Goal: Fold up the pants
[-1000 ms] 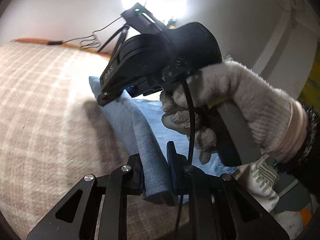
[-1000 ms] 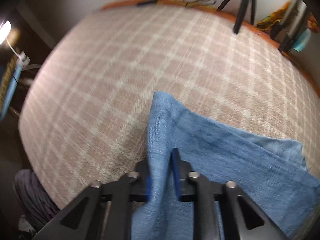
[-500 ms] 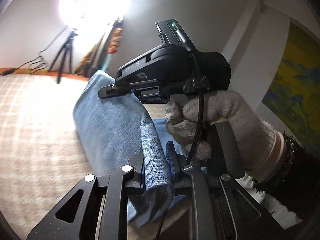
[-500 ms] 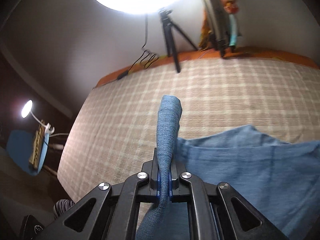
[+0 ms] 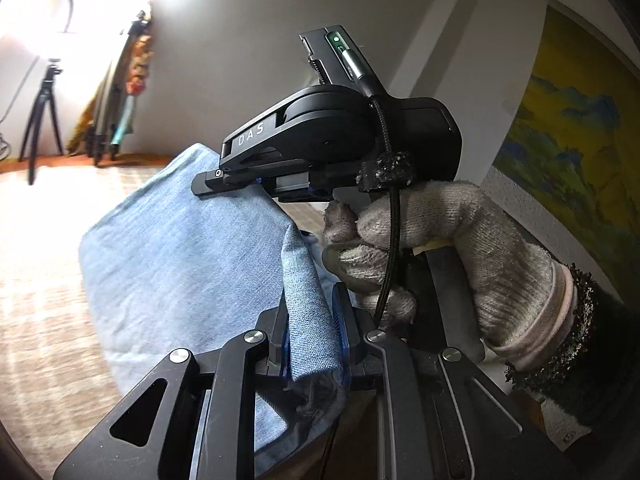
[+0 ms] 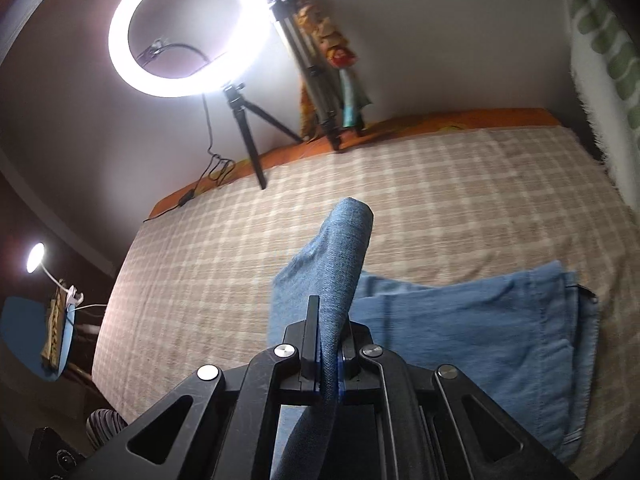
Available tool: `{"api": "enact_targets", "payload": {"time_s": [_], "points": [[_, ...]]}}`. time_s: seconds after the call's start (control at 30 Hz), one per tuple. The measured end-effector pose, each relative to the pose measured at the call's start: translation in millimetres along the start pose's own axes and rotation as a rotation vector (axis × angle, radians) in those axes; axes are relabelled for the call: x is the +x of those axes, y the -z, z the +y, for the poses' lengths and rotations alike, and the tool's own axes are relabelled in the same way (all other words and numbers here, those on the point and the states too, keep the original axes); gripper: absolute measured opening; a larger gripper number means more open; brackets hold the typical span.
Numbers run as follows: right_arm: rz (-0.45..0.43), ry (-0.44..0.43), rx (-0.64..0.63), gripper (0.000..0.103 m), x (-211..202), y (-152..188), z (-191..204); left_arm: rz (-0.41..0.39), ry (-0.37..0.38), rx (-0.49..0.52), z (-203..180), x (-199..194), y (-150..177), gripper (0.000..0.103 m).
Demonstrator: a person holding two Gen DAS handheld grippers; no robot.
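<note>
Both grippers clamp blue pants (image 6: 460,320) lifted above a plaid-covered bed (image 6: 440,184): left gripper (image 5: 312,332) and right gripper (image 6: 329,344), fingers closed on folded denim.

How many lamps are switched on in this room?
2. A big ring light stands on a tripod by the far wall; a small desk lamp glows at far left. Others may be out of view.

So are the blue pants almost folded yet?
Partly. The light blue denim pants already lie flat on the checked beige blanket. Right now the left gripper and right gripper each pinch one end, lifted above the rest. Left to do: carry that end across, lay it down, let go, and maybe fold again.
</note>
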State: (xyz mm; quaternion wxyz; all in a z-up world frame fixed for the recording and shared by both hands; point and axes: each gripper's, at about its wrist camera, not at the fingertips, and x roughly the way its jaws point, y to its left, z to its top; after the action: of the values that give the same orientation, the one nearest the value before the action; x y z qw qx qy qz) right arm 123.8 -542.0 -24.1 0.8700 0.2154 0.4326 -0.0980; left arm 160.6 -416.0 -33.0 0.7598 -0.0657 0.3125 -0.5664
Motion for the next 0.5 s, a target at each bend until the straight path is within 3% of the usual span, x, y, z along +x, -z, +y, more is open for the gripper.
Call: {"api": "enact_targets", "payload": {"time_s": [0.5], "points": [[-0.041, 0.103, 0.058, 0.002, -32.6, 3.3, -84.4, 0.068, 0.084, 0.043, -13.1, 78.5, -21.7, 0.015]]}}
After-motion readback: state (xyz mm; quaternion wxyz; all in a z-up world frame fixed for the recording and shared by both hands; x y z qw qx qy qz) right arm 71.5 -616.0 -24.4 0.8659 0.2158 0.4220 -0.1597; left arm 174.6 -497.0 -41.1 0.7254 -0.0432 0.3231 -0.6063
